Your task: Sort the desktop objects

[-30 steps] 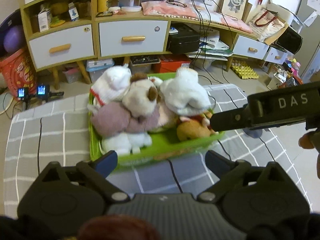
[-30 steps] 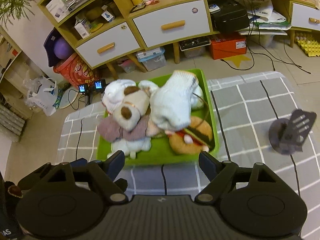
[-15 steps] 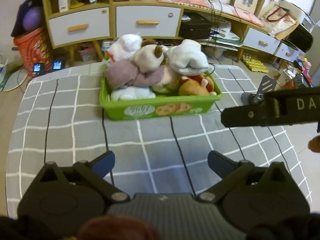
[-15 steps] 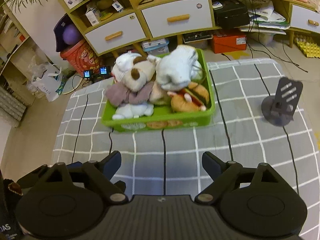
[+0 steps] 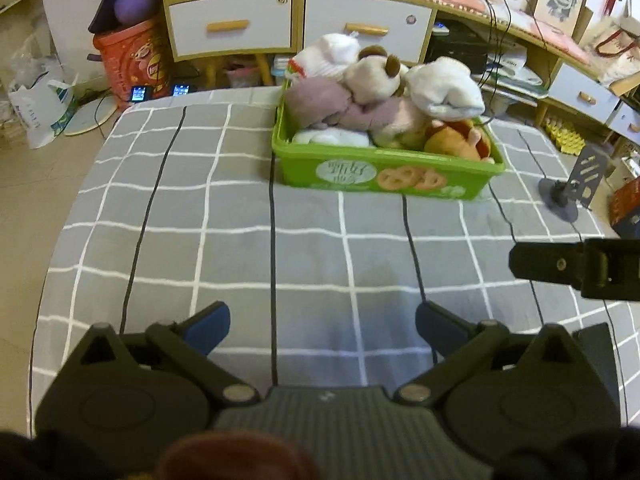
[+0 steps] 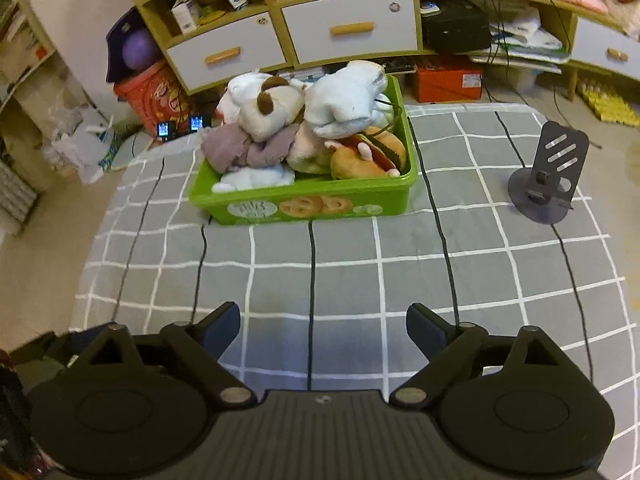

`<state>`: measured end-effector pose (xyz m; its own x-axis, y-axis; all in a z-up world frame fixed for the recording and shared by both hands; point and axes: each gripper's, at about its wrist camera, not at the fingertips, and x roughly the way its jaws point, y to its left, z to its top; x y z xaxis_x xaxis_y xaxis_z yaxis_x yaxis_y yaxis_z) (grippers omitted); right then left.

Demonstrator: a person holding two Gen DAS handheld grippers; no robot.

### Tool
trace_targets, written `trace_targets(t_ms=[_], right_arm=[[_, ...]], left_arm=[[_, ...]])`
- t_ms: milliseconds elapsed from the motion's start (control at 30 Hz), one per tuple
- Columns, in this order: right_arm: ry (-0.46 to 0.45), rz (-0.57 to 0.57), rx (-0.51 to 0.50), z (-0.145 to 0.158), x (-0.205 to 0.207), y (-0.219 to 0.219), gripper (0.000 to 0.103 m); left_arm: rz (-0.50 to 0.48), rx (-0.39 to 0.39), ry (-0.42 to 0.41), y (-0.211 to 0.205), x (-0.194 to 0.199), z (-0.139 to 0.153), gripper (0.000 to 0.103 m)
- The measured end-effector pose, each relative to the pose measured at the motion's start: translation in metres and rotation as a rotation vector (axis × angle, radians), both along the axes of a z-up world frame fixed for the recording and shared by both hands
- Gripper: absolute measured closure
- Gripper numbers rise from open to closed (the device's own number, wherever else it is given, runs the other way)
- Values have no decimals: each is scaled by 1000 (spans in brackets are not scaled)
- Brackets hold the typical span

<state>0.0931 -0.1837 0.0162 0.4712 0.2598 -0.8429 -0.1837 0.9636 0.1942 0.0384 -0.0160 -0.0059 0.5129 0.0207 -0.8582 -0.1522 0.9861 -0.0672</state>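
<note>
Both grippers, left point(image 5: 322, 330) and right point(image 6: 323, 330), have backed off the green plastic bin point(image 6: 304, 204) of fuzzy plush toys point(image 6: 304, 132); jaws wide, empty.

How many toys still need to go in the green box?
None that these views show. Done: the stuffed toys are piled in the green box. In hand: nothing; the left hand-held gripper and right hand-held gripper are both open and empty over the checked cloth. Left: maybe only the dark phone stand, standing on the cloth to the box's right.
</note>
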Motion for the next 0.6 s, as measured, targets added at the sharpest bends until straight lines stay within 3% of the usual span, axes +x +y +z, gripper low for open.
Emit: trace_targets(t_ms=[600], right_arm=[[-6, -2, -36, -4, -8, -7, 12]], left_arm=[[-16, 37, -6, -7, -11, 3, 1]])
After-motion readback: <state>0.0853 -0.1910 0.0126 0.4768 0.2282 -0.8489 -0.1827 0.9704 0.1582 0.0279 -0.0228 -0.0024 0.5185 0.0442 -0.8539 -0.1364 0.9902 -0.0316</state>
